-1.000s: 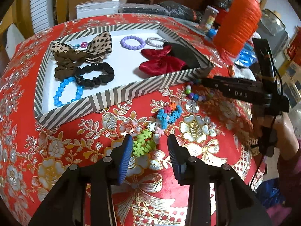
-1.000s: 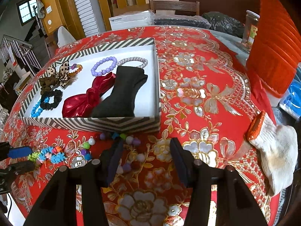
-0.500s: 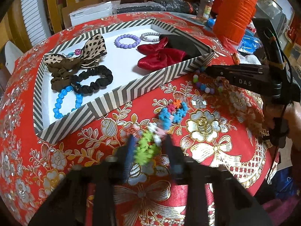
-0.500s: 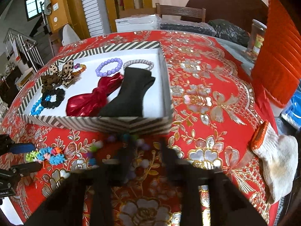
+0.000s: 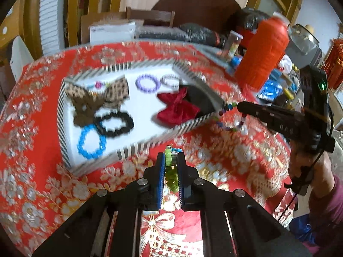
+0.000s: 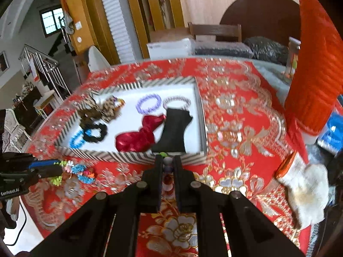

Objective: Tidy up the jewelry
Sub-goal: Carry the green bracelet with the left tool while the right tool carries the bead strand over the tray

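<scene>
Between the left pads: left gripper point(image 5: 171, 167) is closing its jaws on the flower-bead bracelet point(image 5: 170, 160), green and blue links pinched between the blue pads and hanging clear of the tablecloth point(image 5: 42, 128).
Between the right pads: right gripper point(image 6: 167, 167) is pinching the round-bead bracelet point(image 6: 167, 162), fingers pressed nearly together; from the left wrist view its loop is dangling just beside the box's near corner.
Both bracelets' place: each is being carried in the air just outside the striped box point(image 5: 150, 143), near its front wall, not yet over the white floor.
Already lying in the box: blue bead bracelet point(image 5: 91, 142), black scrunchie point(image 5: 114, 123), leopard bow point(image 5: 116, 92), brown bow point(image 5: 82, 109), a small multicolour bracelet point(image 5: 100, 84) partly under the bows, purple bead bracelet point(image 5: 148, 83), silver bracelet point(image 5: 171, 80), red bow point(image 5: 176, 108), black fabric piece point(image 6: 174, 132).
Count inside: four bracelets, one scrunchie, three bows, one black piece, as far as blur allows.
Count in transit: two bracelets, one per gripper.
Progress, judged: most pieces are sitting in the box; no loose jewelry is showing on the cloth, so these two drops seem to be what is remaining.
Around the table: one orange lantern point(image 5: 263, 53), one white glove point(image 6: 306, 190), one wooden chair point(image 6: 214, 32).
</scene>
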A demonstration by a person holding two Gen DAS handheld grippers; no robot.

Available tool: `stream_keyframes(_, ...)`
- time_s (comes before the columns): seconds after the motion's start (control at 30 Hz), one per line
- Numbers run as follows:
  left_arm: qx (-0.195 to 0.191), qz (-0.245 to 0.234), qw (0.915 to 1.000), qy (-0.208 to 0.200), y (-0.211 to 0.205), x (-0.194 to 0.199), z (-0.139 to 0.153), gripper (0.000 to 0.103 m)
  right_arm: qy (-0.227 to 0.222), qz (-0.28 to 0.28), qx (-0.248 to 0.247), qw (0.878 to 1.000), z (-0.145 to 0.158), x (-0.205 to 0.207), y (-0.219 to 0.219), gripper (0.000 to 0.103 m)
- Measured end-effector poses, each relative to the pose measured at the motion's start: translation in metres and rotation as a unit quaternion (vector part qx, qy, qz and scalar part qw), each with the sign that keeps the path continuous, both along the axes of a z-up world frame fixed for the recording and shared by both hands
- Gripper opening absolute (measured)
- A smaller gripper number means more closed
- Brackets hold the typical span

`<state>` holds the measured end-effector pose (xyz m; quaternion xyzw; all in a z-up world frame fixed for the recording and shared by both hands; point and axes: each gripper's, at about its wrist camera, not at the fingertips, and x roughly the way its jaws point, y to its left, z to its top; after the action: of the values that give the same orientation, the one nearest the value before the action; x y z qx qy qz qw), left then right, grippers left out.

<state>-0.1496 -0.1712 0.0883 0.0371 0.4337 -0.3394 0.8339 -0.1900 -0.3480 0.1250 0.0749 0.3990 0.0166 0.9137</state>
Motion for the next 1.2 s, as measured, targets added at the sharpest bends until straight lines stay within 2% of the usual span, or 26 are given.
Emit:
stream_keyframes(0.27,0.007,0.026,0.9985,-0.047,-0.003,0.017,0.034,0.01,-0.025,0.015,-0.022,0.999,0.032,0.002,0.009,0.009)
stream_keyframes(0.53,0.026,0.04,0.9965,-0.068,-0.01,0.031,0.037,0.01,-0.035,0.029,-0.035,0.998,0.049,0.017,0.021,0.009)
stream_keyframes(1.2,0.023,0.052,0.9974,-0.045,-0.019,0.059,0.015,0.01,-0.004,0.061,-0.056,0.997,0.037,0.086,0.053,0.009)
